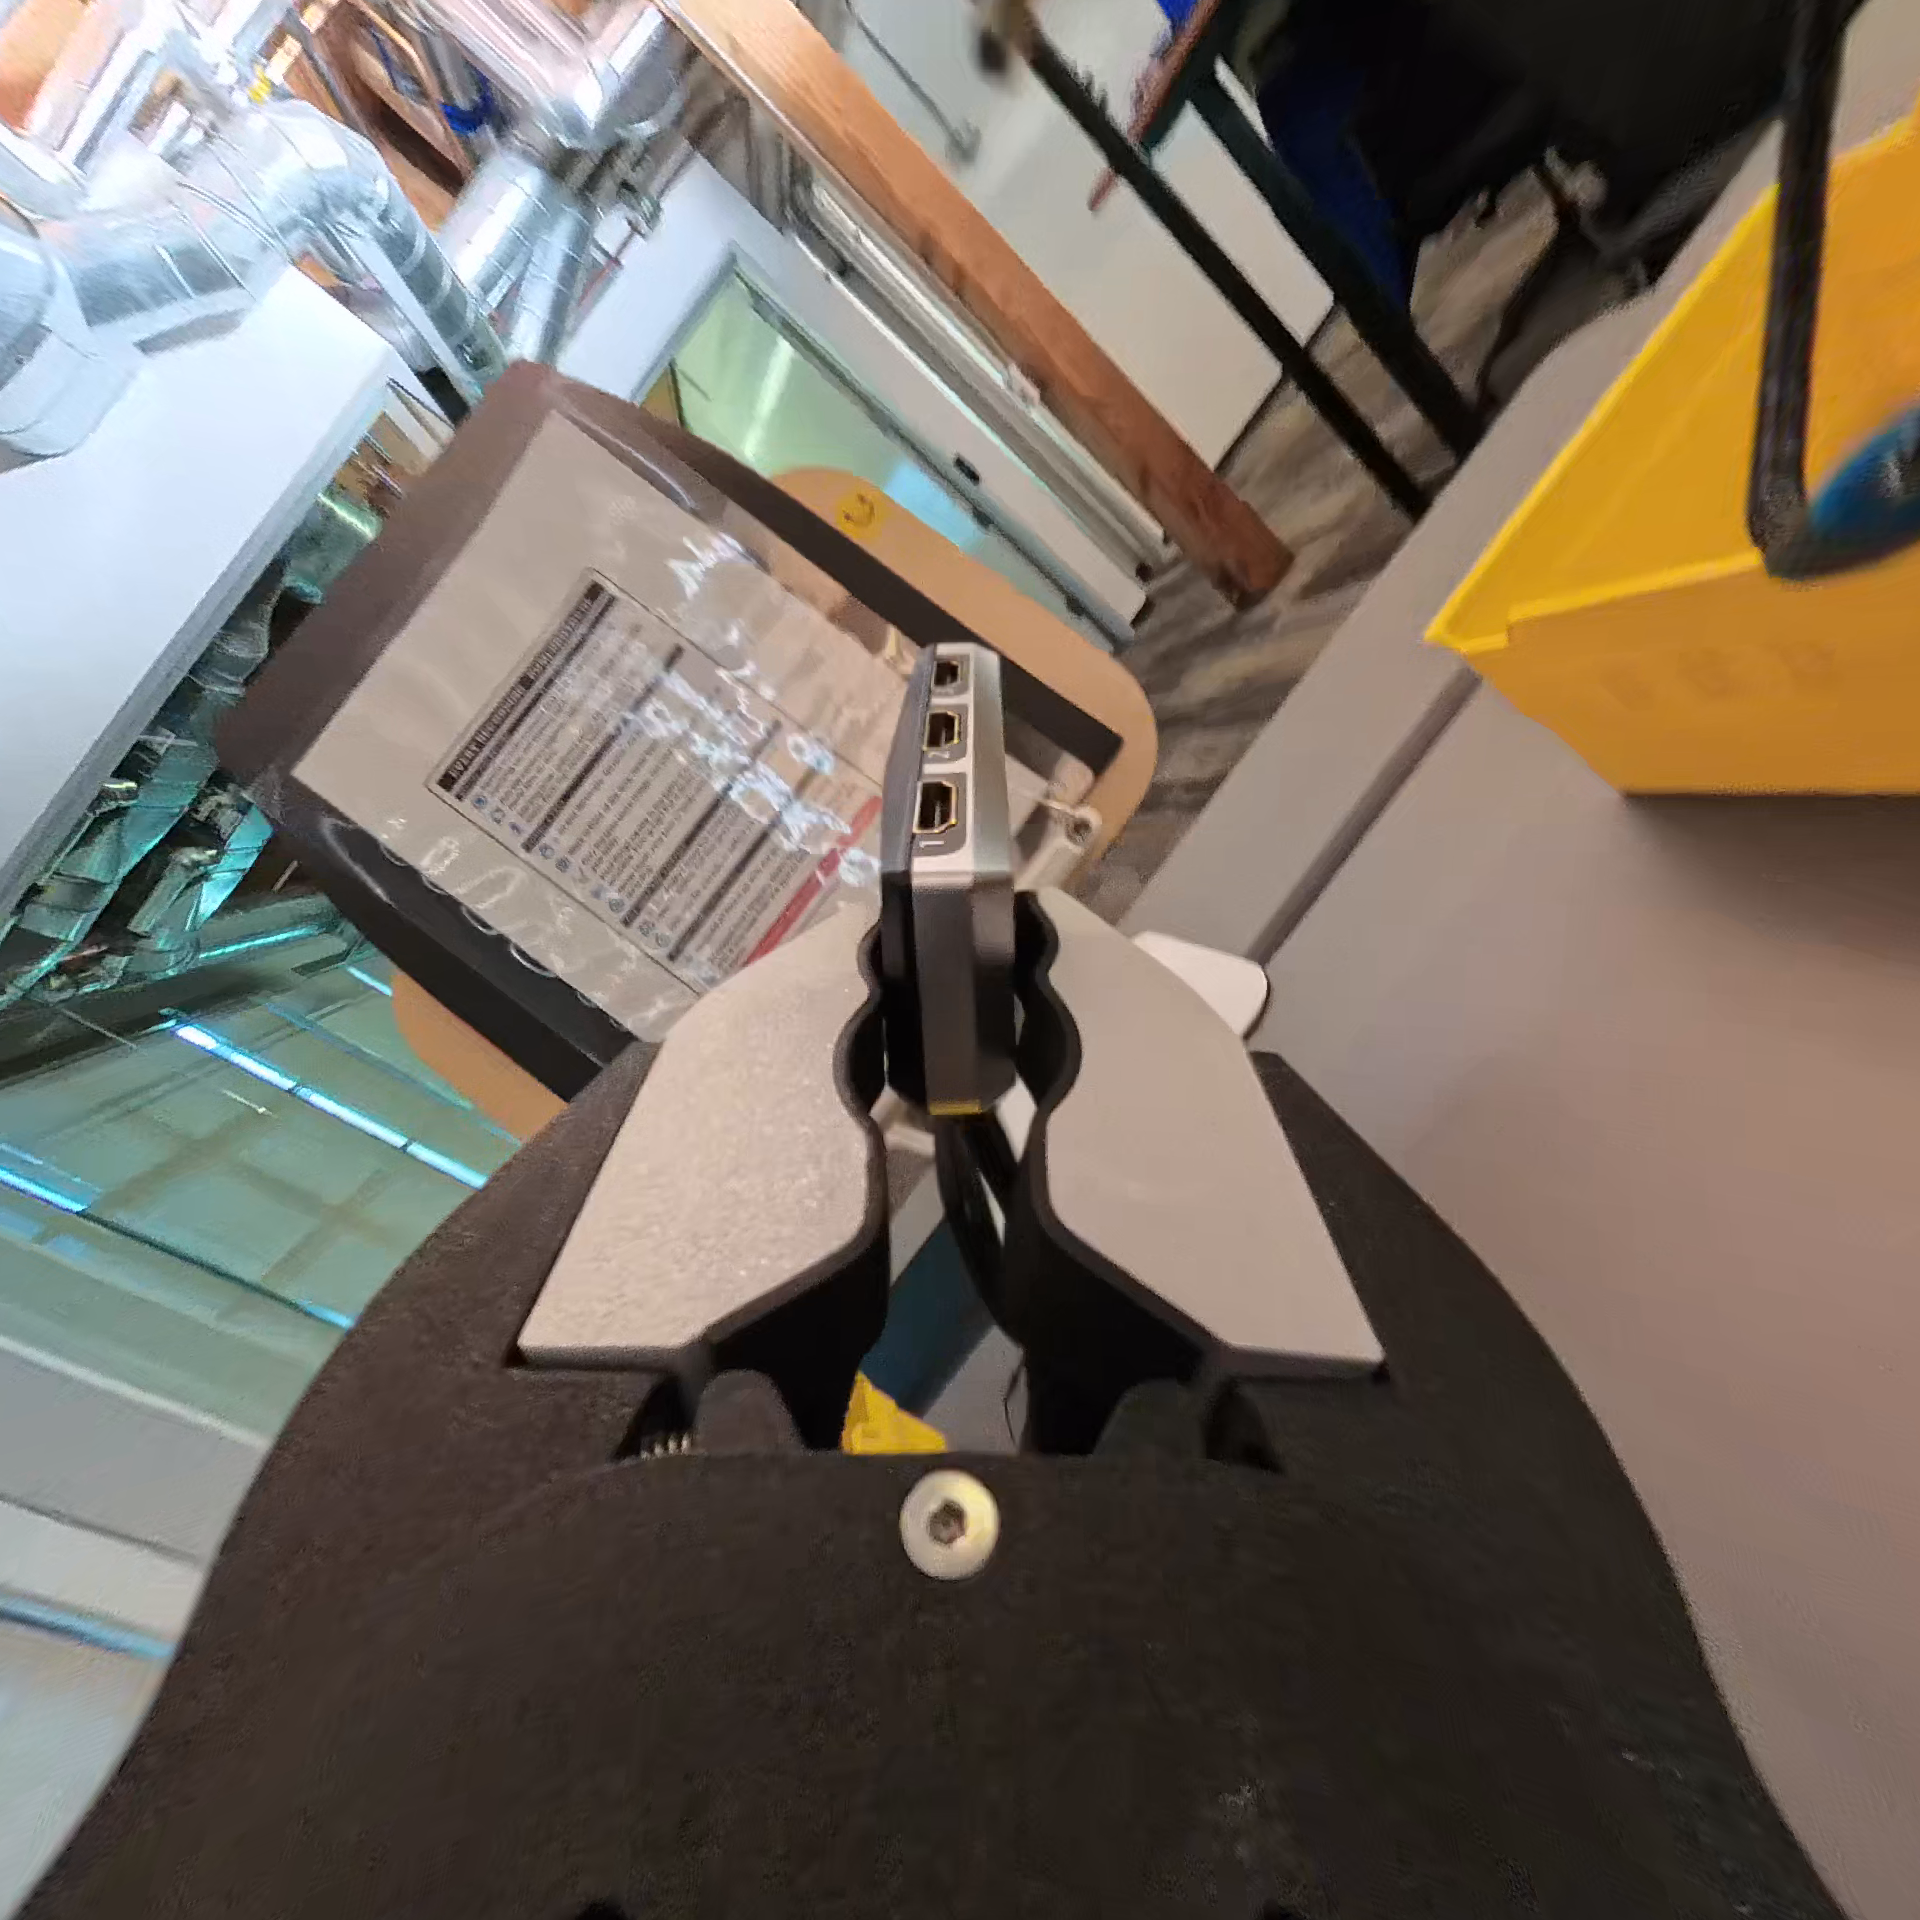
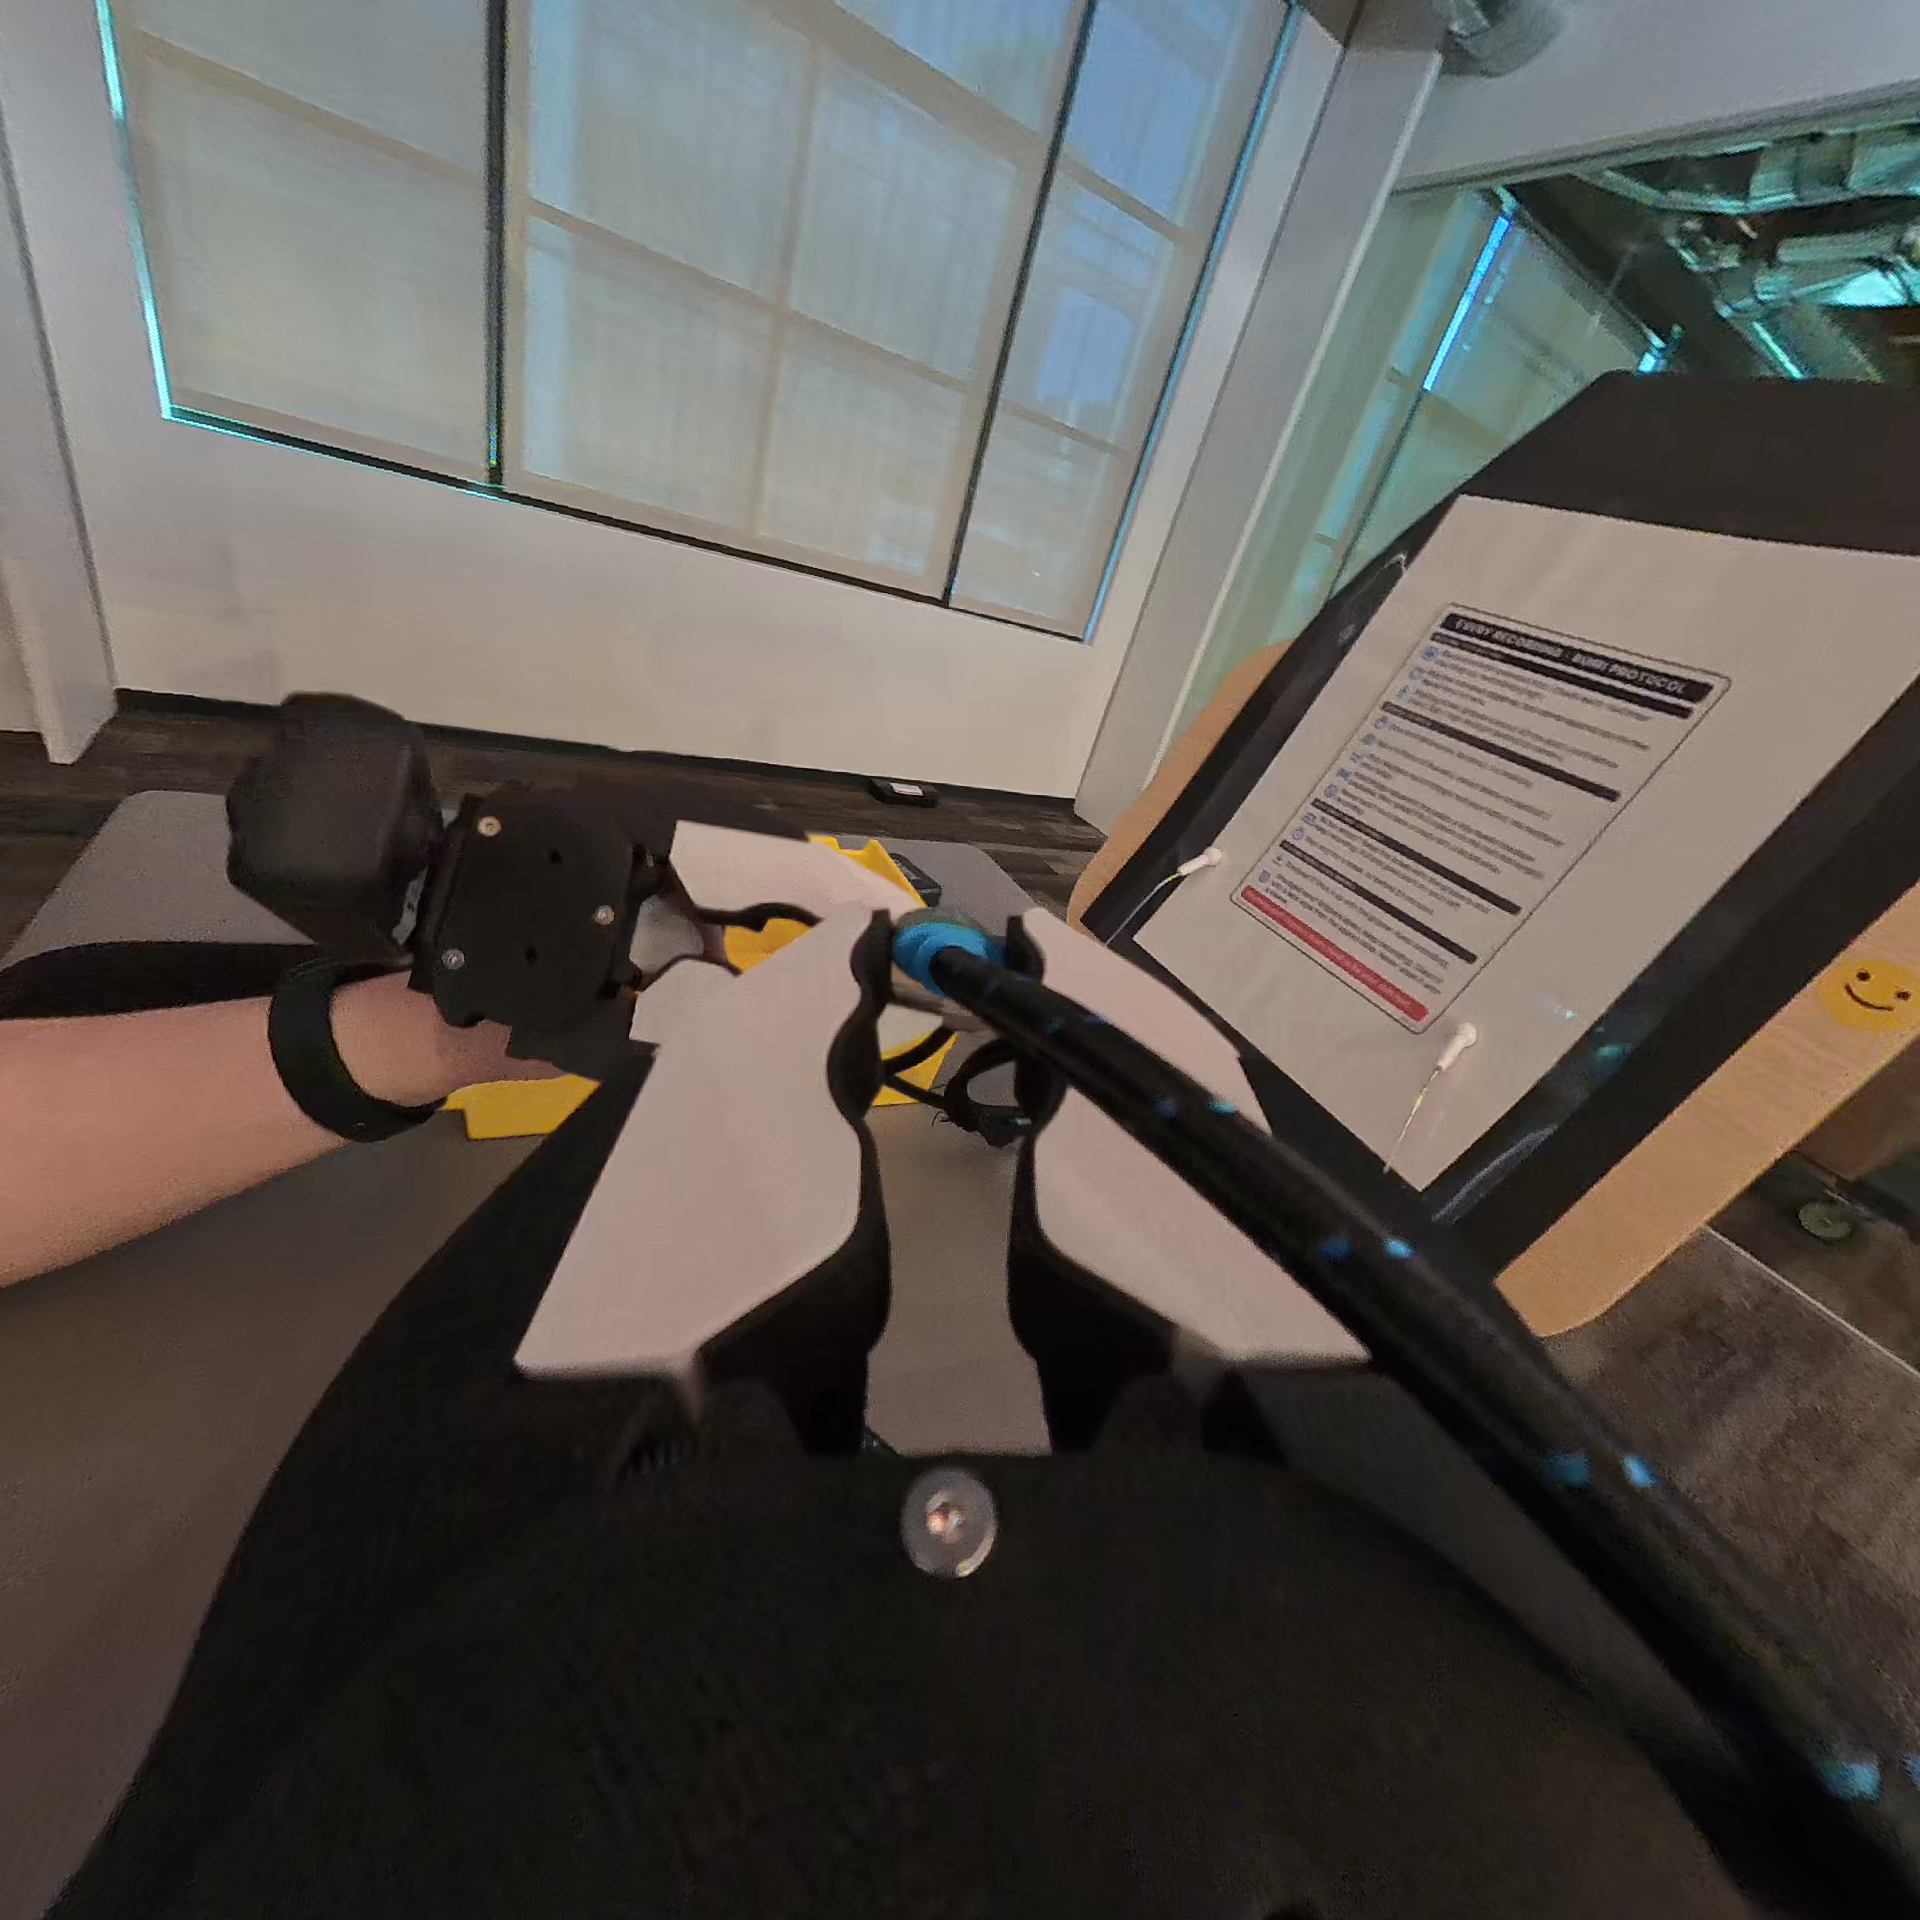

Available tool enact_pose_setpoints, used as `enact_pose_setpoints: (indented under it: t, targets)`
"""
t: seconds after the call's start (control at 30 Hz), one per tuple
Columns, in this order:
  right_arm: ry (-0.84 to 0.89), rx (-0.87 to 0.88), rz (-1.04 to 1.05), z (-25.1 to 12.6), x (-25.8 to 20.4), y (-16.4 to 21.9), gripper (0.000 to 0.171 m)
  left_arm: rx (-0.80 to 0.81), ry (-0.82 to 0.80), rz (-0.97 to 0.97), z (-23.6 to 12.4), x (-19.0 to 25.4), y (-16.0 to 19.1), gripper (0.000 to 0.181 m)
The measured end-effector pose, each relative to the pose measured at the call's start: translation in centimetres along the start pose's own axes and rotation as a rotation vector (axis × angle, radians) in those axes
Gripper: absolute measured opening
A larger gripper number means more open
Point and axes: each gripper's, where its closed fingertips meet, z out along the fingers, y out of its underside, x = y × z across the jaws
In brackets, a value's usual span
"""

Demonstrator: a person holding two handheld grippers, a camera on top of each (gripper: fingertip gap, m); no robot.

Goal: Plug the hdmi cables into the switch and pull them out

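I have the left gripper (image 1: 945,935) clenched on the switch (image 1: 940,831), ports projecting past its jaws, and the right gripper (image 2: 940,951) clamping the HDMI cable (image 2: 1195,1112) behind its blue collar.

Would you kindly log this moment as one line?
left gripper: shut on switch | right gripper: shut on cable | ports empty

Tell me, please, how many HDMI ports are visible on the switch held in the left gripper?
3, in a row along the edge of the switch facing away from the left gripper: near, middle, far. All look empty; other sides are hidden.
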Motion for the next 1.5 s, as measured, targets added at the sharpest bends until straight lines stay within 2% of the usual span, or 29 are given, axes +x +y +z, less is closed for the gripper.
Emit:
enact_pose_setpoints:
  t: [0.23,0.5,0.67,0.87,1.5]
  targets:
    - [0.033,-0.053,0.079,2.7,-1.8,2.0,0.02,0.097,0.014,0.043,-1.2,-0.6,-0.2,0.021]
    - [0.056,-0.109,-0.004,4.3,-3.5,3.8,0.021,0.089,0.019,0.14,-1.1,0.2,-0.2,0.021]
    - [0.059,-0.097,-0.006,4.3,-3.6,3.7,0.021,0.078,0.018,0.198,-1.0,0.6,-0.2,0.021]
    - [0.138,-0.101,-0.065,3.2,-1.6,3.0,0.021,0.088,0.038,0.203,-1.1,1.0,-0.4,0.021]
    - [0.105,-0.143,-0.088,3.2,-1.0,4.4,0.021,0.099,0.046,0.291,-1.8,1.3,-1.1,0.021]
